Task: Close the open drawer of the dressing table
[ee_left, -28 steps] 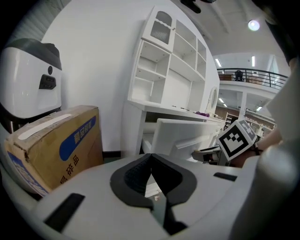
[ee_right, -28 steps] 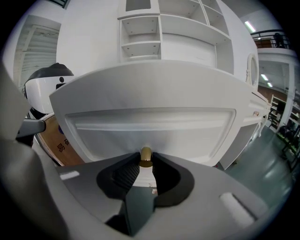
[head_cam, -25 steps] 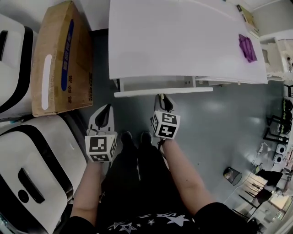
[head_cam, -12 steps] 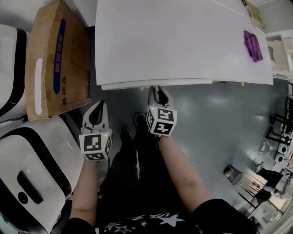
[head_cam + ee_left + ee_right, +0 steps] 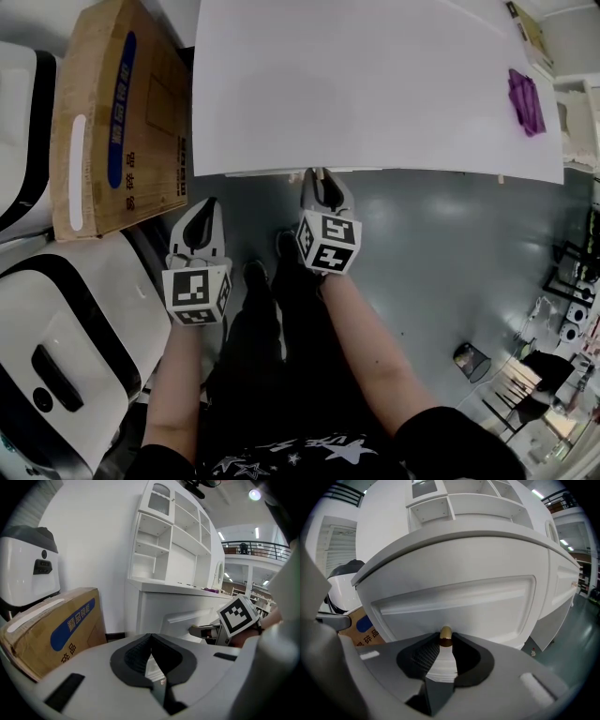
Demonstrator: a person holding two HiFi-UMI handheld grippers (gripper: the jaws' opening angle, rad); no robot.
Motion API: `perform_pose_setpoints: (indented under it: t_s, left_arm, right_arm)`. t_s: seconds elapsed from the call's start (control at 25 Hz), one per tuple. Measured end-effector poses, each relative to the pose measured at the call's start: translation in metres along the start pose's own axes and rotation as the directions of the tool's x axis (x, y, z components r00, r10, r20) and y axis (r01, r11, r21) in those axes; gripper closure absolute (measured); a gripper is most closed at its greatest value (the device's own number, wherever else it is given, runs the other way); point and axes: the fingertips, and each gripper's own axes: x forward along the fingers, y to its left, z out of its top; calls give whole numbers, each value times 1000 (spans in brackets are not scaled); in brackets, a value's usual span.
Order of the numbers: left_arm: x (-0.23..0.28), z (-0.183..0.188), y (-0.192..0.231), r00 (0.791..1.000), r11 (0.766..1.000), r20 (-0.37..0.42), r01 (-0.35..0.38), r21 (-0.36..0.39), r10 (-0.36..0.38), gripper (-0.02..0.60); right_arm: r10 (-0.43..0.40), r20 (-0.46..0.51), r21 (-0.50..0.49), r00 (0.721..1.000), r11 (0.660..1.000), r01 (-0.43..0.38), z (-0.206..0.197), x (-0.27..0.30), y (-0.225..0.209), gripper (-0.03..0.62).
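The white dressing table (image 5: 356, 84) fills the top of the head view. Only a thin strip of its drawer front (image 5: 262, 173) shows under the tabletop edge. In the right gripper view the panelled drawer front (image 5: 464, 602) stands right before the jaws. My right gripper (image 5: 319, 180) is shut on the drawer's white knob (image 5: 443, 660), whose brass end (image 5: 446, 633) meets the panel. My left gripper (image 5: 208, 206) hangs apart to the left, short of the table, with its jaws shut (image 5: 151, 635) on nothing.
A cardboard box (image 5: 112, 112) lies left of the table, and white machines (image 5: 66, 328) stand at the near left. A purple item (image 5: 527, 98) rests on the tabletop's far right. A small dark bin (image 5: 469, 359) stands on the grey floor at right.
The drawer has slid in under the tabletop; its open inside no longer shows. Both grippers moved toward the table, the right one keeping its hold on the knob.
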Motion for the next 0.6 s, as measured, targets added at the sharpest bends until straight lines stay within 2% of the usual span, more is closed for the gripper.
perform_pose_setpoints:
  t_s: [0.28, 0.44, 0.48, 0.6]
  left_arm:
    - [-4, 5, 0, 1000, 1000, 20, 9, -2, -9, 572]
    - [-14, 6, 0, 999, 1000, 28, 25, 11, -25, 572]
    - [-17, 7, 0, 999, 999, 30, 29, 15, -29, 572]
    - [-26, 9, -1, 998, 999, 41, 45, 19, -45, 572]
  right_arm:
    - [-7, 2, -6, 1000, 1000, 7, -1, 0, 1, 508]
    - [-8, 19, 29, 1000, 1000, 7, 0, 0, 1, 508]
    - [-5, 29, 31, 1000, 1000, 4, 1, -1, 2, 503]
    - [11, 49, 30, 999, 999, -12, 6, -13, 6, 431]
